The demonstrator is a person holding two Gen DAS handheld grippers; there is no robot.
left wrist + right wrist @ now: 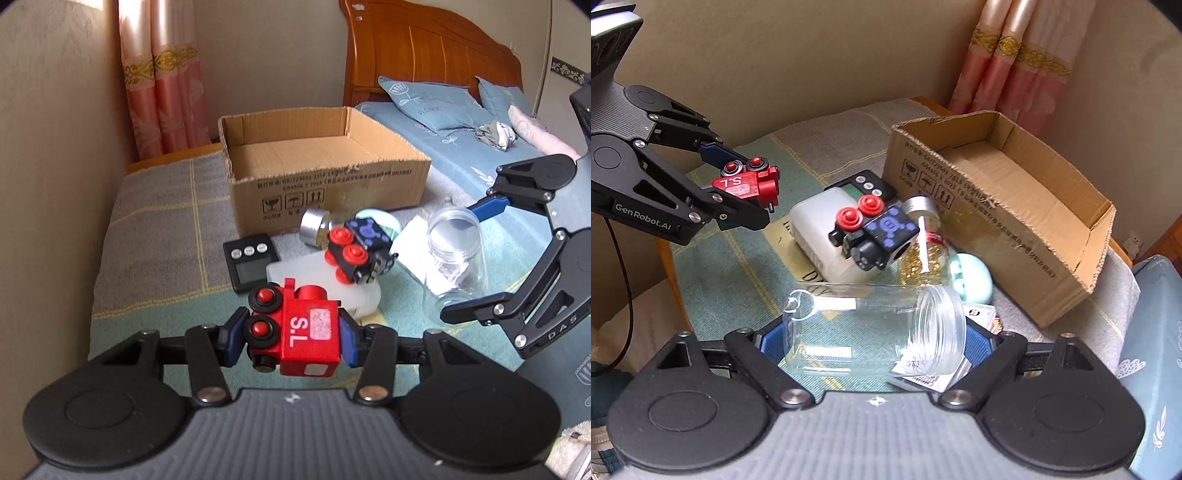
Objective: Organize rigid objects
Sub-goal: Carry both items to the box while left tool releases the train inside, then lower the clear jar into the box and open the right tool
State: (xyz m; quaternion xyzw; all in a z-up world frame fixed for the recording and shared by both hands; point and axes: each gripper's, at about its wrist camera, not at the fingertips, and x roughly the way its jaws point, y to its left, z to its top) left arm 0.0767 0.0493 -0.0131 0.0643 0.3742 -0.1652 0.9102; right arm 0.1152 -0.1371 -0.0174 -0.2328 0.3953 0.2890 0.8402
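So, left to right. The left gripper (291, 338) is clenched on a red toy train car (308, 334) marked "S.L", blue pads pressed to both its sides, the car lifted clear of the blanket (155, 229). Behind it lies a black digital timer (250, 261), flat on the blanket, with a white translucent container (820, 236) just beside it. A black toy train car (356, 254) with red wheels and a purple-patterned top rests tilted on that white container. Next to it lies a glass bottle with a silver cap (921, 236), gold flakes inside, and a mint-green round case (971, 277) near it. Behind all of this sits an open cardboard box (325, 184); nothing shows inside it. Further right, the right gripper (875, 343) is grasping a clear plastic jar (871, 328) lying sideways between its blue pads, open mouth to the right in its own view, over some paper packets (923, 378). A bed with blue pillows (432, 99) is at far right.
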